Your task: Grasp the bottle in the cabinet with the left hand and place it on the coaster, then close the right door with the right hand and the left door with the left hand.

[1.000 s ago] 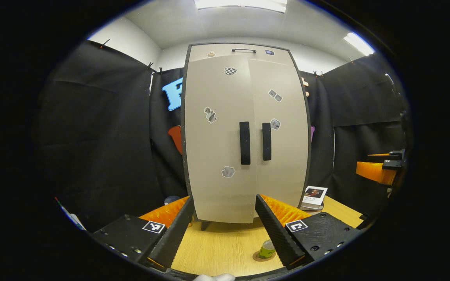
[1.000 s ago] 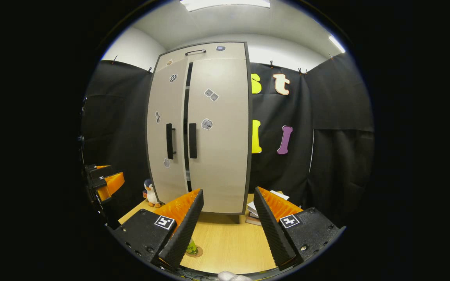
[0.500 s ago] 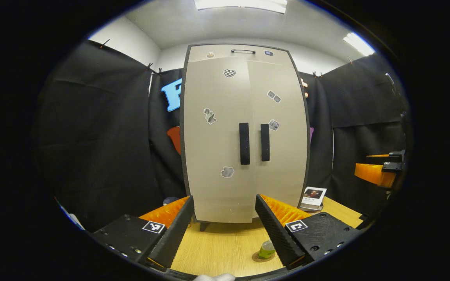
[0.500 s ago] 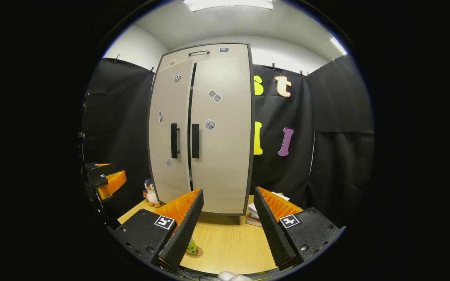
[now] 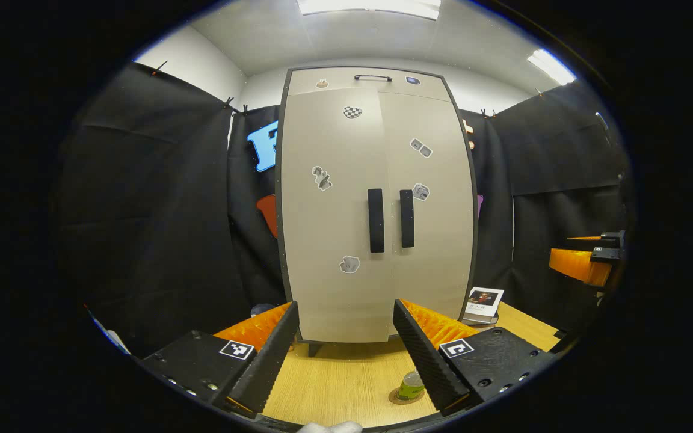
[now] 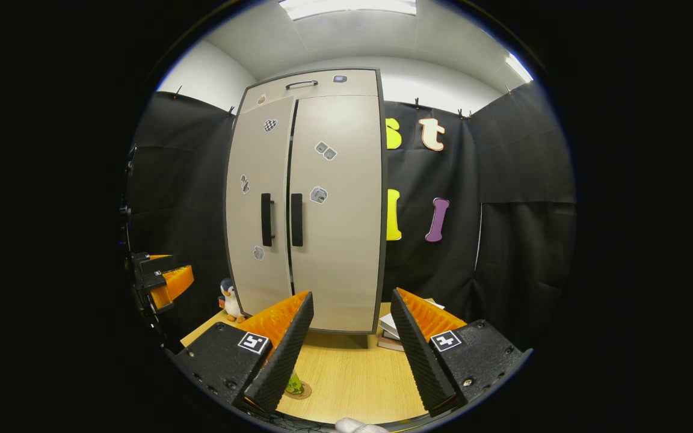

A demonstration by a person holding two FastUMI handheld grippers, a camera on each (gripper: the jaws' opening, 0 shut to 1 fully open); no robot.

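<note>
The cabinet (image 5: 376, 204) stands on the table (image 5: 346, 379). In front of the cabinet, the bottle (image 5: 410, 385) sits on the coaster (image 5: 396, 397). Books (image 6: 390, 331) lie right of the cabinet, a toy penguin (image 6: 228, 299) left of it.

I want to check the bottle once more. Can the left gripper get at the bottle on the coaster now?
Probably yes. The left gripper is open, and the bottle stands on the coaster on the bare table just beside its jaws, nothing between.
</note>
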